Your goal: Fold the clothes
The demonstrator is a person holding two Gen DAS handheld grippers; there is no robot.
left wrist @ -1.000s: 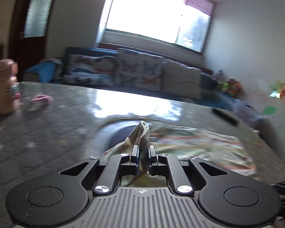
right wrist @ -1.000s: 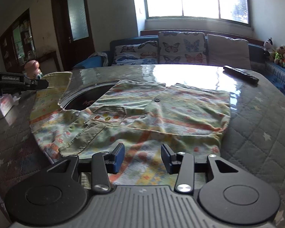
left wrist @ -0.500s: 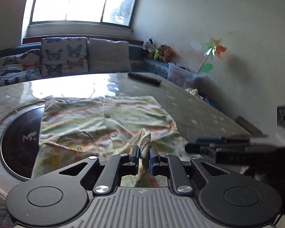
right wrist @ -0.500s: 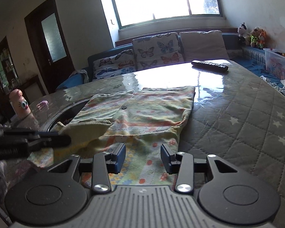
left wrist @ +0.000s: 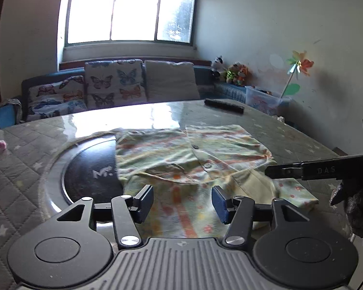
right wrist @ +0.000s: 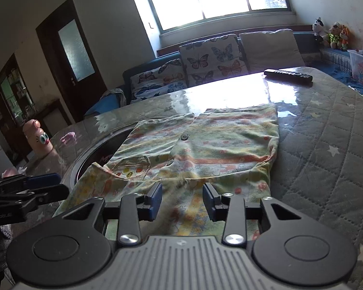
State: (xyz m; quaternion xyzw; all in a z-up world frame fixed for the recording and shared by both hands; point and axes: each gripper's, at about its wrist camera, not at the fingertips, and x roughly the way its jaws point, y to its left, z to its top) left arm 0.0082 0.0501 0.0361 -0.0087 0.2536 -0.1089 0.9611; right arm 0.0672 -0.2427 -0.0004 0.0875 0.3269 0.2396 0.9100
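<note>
The shirt [right wrist: 205,145] — pale green with orange stripes and small flowers, buttons down its front — lies flat on the quilted table cover [right wrist: 326,145], partly folded, with one sleeve turned in over the chest pocket. Its left part overlaps the rim of a dark round inset [left wrist: 89,169] in the table; its far hem runs straight, just short of the bright glare on the cover. The right side edge is a clean fold line, and beyond it the cover lies bare out to the table's right edge.

The left gripper [left wrist: 182,201] hovers over the near part of the shirt, its jaws opening, with cloth below them but nothing pinched between the pads. The right gripper [right wrist: 182,200] sits low over the near hem, its jaws closing a little; they are apart, and no fabric is clamped in them. In the left wrist view the right gripper reaches in from the right above the folded-in sleeve.

Farther out, a black remote [right wrist: 288,75] lies near the far edge, well apart from the shirt. A pink bottle [right wrist: 37,140] with cartoon eyes stands at the far left — beside it a small pink item [right wrist: 69,137].
</note>
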